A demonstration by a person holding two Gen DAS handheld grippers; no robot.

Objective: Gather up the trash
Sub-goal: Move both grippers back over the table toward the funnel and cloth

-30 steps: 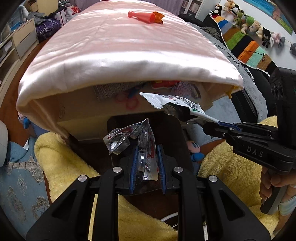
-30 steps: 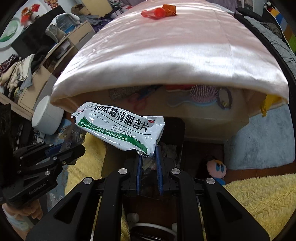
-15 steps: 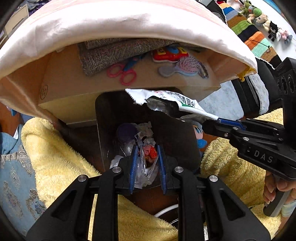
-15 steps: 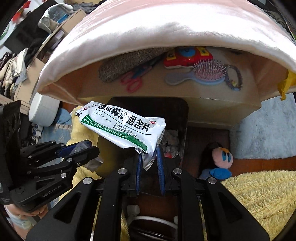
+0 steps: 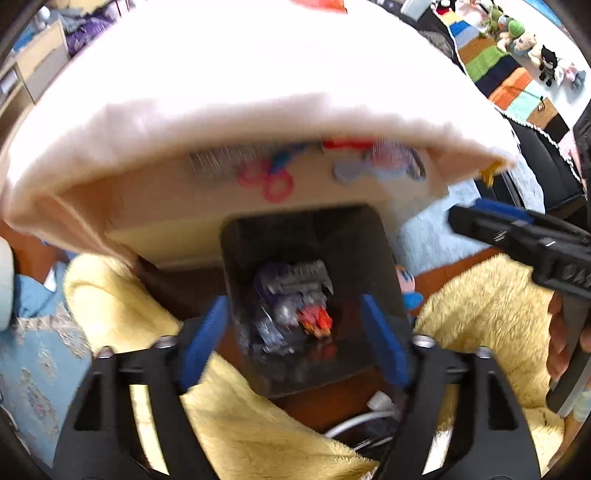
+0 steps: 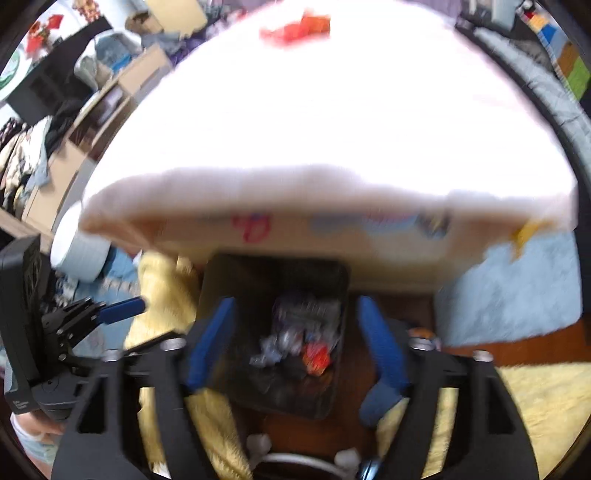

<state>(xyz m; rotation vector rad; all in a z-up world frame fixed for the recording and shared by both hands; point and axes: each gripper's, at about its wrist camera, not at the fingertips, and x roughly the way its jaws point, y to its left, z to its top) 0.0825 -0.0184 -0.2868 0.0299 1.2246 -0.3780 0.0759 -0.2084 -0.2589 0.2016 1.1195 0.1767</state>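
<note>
A black trash bin [image 5: 373, 254] stands on the floor below the table; it also shows in the right wrist view [image 6: 236, 373]. Crumpled wrappers [image 5: 295, 302] lie inside it, also seen in the right wrist view [image 6: 295, 339]. My left gripper [image 5: 295, 332] is open and empty above the bin. My right gripper [image 6: 295, 332] is open and empty above the bin too. Each gripper shows in the other's view: the right one [image 5: 487, 218], the left one [image 6: 110, 314]. An orange wrapper [image 6: 295, 27] lies far back on the table. Both views are blurred.
The pink-covered table [image 5: 258, 81] overhangs a cardboard shelf with pink scissors [image 5: 266, 182] and a hairbrush [image 5: 384, 162]. Yellow fluffy rugs [image 5: 480, 314] flank the bin. A blue-and-pink plush toy [image 5: 408, 288] lies right of the bin. A white cable [image 5: 369, 417] lies near the bin.
Both grippers have opened; the clear wrapper and the white-green packet have left the jaws. Both cameras have tilted back up so the tabletop shows again.
</note>
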